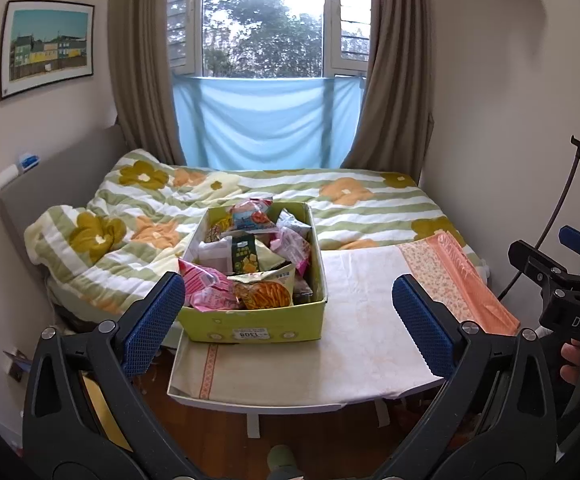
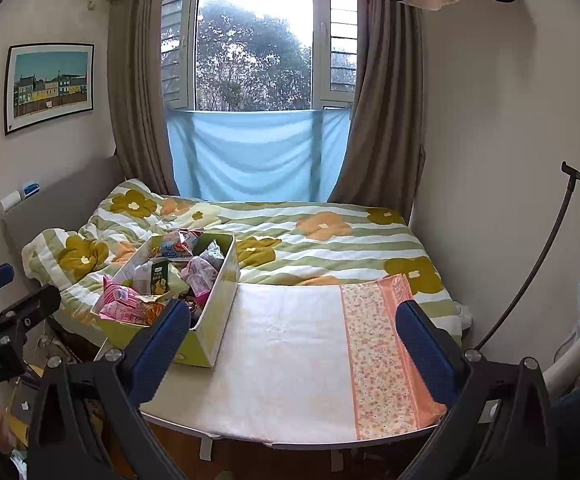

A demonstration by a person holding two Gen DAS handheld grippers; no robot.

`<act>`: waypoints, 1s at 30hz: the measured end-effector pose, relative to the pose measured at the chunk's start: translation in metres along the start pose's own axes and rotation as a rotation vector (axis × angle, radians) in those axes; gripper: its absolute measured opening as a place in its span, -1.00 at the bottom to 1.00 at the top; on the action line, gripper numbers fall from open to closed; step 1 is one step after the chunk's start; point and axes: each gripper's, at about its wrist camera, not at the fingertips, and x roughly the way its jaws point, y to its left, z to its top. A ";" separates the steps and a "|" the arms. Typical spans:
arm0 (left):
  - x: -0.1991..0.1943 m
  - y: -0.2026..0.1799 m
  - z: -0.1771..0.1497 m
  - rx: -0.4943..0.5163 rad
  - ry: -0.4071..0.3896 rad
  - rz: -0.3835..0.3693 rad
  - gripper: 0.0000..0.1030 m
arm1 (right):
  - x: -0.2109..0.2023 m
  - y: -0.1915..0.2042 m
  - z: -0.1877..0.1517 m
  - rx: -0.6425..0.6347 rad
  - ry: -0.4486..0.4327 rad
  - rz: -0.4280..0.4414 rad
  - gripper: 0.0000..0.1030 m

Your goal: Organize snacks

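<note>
A yellow-green cardboard box [image 1: 258,326] stands on the left part of a small table [image 1: 354,368]; it also shows in the right wrist view [image 2: 214,320]. It is heaped with snack packets: a pink packet [image 1: 206,284], an orange chips bag [image 1: 264,292], a dark green packet [image 1: 244,258], and others. My left gripper [image 1: 288,320] is open and empty, held back from the table's near edge, facing the box. My right gripper [image 2: 290,340] is open and empty, facing the table's cloth-covered middle; it also shows at the right edge of the left wrist view [image 1: 562,280].
The table is covered by a white cloth with an orange floral strip [image 2: 386,356] on its right. Behind it lies a bed with a green-striped flowered quilt [image 2: 310,240]. Walls close in left and right; a black lamp arm [image 2: 538,256] stands right. Wooden floor lies below.
</note>
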 end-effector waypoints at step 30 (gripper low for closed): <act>-0.006 -0.001 0.001 0.014 -0.008 0.000 0.99 | -0.002 -0.005 -0.003 0.016 0.012 -0.009 0.99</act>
